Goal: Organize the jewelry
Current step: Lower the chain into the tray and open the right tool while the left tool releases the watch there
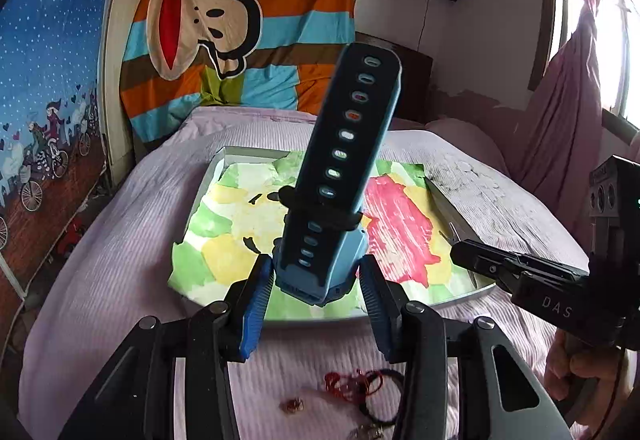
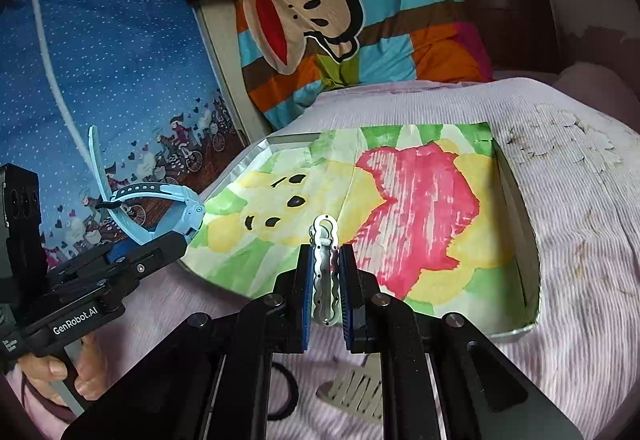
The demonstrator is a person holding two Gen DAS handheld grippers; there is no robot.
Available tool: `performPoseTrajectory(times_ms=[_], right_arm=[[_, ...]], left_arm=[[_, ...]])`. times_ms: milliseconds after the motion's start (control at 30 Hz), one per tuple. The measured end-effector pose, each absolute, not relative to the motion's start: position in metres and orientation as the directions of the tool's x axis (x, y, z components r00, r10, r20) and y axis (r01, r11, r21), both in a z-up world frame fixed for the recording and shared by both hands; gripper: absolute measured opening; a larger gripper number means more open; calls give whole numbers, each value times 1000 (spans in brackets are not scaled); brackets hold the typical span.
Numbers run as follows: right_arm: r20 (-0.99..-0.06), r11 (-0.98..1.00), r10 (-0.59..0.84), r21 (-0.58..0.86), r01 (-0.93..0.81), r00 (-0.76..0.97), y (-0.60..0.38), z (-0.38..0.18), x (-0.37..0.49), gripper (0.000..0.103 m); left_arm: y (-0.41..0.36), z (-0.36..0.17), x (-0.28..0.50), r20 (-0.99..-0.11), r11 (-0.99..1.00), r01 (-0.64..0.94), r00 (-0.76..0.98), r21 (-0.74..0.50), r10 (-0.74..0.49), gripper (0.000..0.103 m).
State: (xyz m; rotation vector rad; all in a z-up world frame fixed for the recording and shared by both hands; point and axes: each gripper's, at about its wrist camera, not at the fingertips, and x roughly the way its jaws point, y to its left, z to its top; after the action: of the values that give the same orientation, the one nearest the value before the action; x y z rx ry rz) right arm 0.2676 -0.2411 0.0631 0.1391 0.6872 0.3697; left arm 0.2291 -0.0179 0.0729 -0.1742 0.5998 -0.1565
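A light-blue child's watch (image 1: 320,268) stands upright between the blue pads of my left gripper (image 1: 316,264), which is shut on its body; the perforated strap (image 1: 352,127) rises above it. The right wrist view shows the same watch (image 2: 180,207) in the left gripper (image 2: 160,240), held beside the tray's left edge. My right gripper (image 2: 326,250) is shut on a wavy silver hair clip (image 2: 325,272) above the tray's near edge. From the left wrist view the right gripper (image 1: 456,252) shows with the clip's tip (image 1: 452,234) poking out. The silver tray (image 2: 520,240) lies on the bed.
A painted paper (image 1: 224,224) lines the tray. On the pink bedspread (image 1: 120,260) in front lie red string bracelets (image 1: 356,384), a black hair tie (image 2: 288,392) and a pale comb-like clip (image 2: 356,392). A hand (image 2: 60,372) grips the left handle. A striped pillow (image 2: 340,19) leans behind.
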Motion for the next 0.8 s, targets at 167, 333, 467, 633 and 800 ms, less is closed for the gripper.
performPoseTrajectory(times_ms=[167,333,467,633,800], right_arm=[[-679,945,324,210,-249,658,-230,48,306,11],[-740,955,290,179,-238,606,-222,29,325,11],[-768,957,276,167,-235,578,-216,18,331,11],[-786,957,276,173,-232,554,-213,7,334,11],[-782,955,287,188,-229,554,-215,4,330,12]], left_arm=[[-14,56,275,-627,969,48,755,-241,-193,42],[-14,41,293,-676,969,39,709,-246,-200,41],[-23,39,291,-679,970,57,705,-235,-206,35],[-23,35,290,-687,971,53,698,-232,-203,35],[-13,32,286,-674,962,40,706,-269,-218,35]])
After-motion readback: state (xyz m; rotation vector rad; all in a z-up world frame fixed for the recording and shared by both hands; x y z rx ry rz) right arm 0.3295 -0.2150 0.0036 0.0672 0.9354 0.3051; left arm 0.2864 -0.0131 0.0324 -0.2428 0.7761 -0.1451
